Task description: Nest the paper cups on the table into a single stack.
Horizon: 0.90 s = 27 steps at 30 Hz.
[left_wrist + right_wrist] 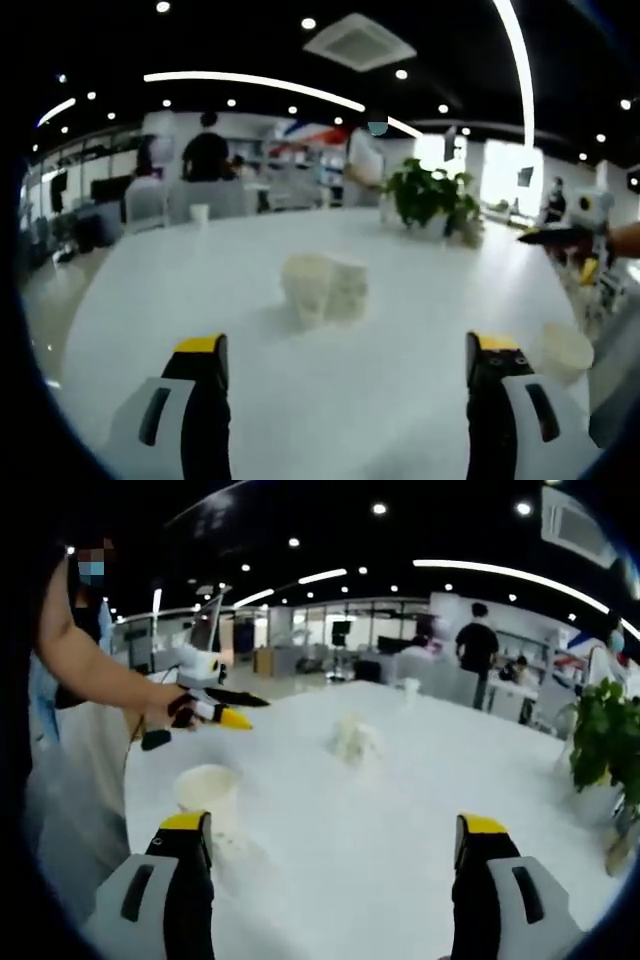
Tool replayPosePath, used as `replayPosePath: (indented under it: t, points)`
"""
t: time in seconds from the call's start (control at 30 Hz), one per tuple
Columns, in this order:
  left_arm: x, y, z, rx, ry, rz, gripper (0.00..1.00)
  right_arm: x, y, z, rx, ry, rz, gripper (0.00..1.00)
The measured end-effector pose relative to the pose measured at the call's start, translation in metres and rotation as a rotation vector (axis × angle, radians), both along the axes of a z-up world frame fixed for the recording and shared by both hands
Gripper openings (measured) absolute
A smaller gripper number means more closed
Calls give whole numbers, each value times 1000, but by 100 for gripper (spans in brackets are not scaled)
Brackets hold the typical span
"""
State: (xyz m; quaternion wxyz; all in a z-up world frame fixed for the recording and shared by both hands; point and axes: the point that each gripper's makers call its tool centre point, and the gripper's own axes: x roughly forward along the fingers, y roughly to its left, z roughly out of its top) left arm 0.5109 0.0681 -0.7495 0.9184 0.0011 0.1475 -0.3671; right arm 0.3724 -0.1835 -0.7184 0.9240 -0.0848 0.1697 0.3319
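Note:
Several white paper cups point(325, 288) lie bunched together in the middle of the round white table point(200, 300); the same bunch of cups point(355, 740) appears further off in the right gripper view. A single cup point(565, 350) stands upright near the table's edge, and this single cup point(207, 790) is just beyond my right gripper's left jaw. My left gripper point(345, 345) is open and holds nothing, short of the bunch. My right gripper point(335, 825) is open over bare table point(400, 800). Each gripper also enters the other's view: the right gripper point(535, 236) and the left gripper point(250, 710).
A potted plant point(430, 195) stands at the far side of the table; the same plant point(605, 740) is at the right edge of the right gripper view. One small cup point(199, 213) stands near the far rim. People and desks fill the office behind.

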Motion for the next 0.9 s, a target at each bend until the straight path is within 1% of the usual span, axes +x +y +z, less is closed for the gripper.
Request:
replayPosePath:
  t: [0.07,0.13,0.27,0.33,0.4,0.43,0.47,0.57,0.7,0.8,0.87,0.9]
  points:
    - [11,-4,-2,4,-11,1,96,0,-1,0,0,5,-2,100]
    - [16,-13,1,5,-17,-8,94,2,-2,-1,-2,6,-2,100]
    - [38,-24,-3,25,-44,-18,94,4,-3,-4,-1,13,-4,99]
    - [57,-27,-7,6,-74,-13,95,5,-2,-6,0,17,-4,99]
    - [68,-31,-7,-14,-87,-6,96,7,-1,-8,4,19,-4,99]
    - [70,-31,-8,-16,-88,-5,96,8,-1,-9,5,22,-5,99]
    - [77,-35,-9,-25,-92,-3,95,9,1,-10,7,24,-3,99]
    - [90,-40,-15,-14,-91,-3,92,10,4,-11,9,26,2,99]
    - [104,-48,-18,-21,-98,-13,91,12,7,-13,9,30,6,99]
    - [112,-58,-22,-19,-103,-25,86,12,6,-14,10,30,5,99]
    - [116,-64,-26,-3,-108,-40,83,10,6,-14,11,33,4,99]
    - [117,-67,-28,17,-108,-49,81,10,6,-15,10,34,4,98]
